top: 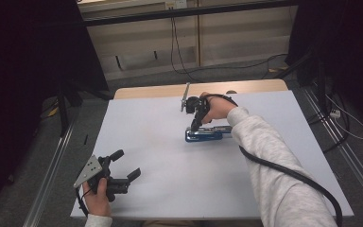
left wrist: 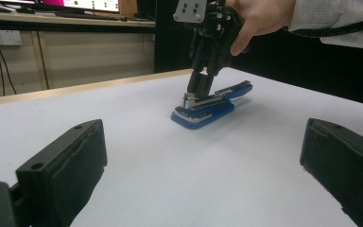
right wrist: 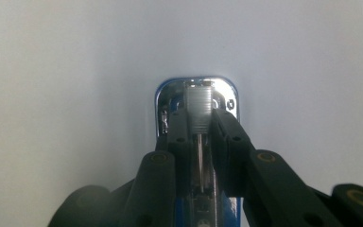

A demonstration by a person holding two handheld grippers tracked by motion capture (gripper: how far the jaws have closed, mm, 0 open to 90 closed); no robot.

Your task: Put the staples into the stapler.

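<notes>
Left gripper (top: pixel 125 166) nearest, jaws wide, empty; right gripper (right wrist: pixel 199 124) pinches blue stapler's (top: pixel 208 134) metal top, hiding its rear.

no readable text anywhere, folks: nothing legible on the blue stapler (left wrist: pixel 211 105), nor on the table (top: pixel 160 156).

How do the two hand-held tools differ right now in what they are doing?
The left tool lies low near the table's front edge, jaws spread wide with nothing between them. The right tool points down farther back, jaws closed narrow around the metal top part of the blue stapler. The left tool is apart from the stapler; the right tool touches it. Both have black jaws and a trailing cable.
</notes>
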